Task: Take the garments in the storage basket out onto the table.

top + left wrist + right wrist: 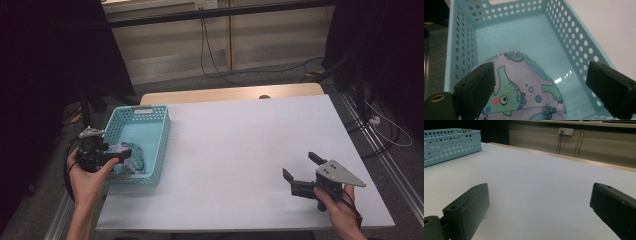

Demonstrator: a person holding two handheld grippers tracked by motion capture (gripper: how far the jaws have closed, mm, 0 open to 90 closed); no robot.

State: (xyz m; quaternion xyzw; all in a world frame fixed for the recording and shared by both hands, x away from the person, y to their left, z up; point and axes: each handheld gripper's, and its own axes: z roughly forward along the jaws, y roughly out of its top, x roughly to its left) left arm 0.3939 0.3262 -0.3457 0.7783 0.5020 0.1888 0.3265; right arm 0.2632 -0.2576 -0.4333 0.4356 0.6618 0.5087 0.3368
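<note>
A pale lilac cloth (132, 159) printed with green cartoon creatures lies bunched at the near end of a light blue perforated basket (142, 108). My left gripper (119, 154) hovers over that near end, held by a hand at the table's left edge. In the left gripper view the cloth (524, 87) lies below and between the wide-apart jaws of the left gripper (541, 67), and the pads do not press on it. The right gripper (298, 164) rests low over the white table (240, 135) at the front right, open and with nothing between its jaws.
The basket (574, 32) is bare beyond the cloth. In the right gripper view, white tabletop (536, 170) stretches ahead of the right gripper (540, 187), with the basket (451, 145) far off to the left. Cables hang behind the table's wooden far edge (235, 94).
</note>
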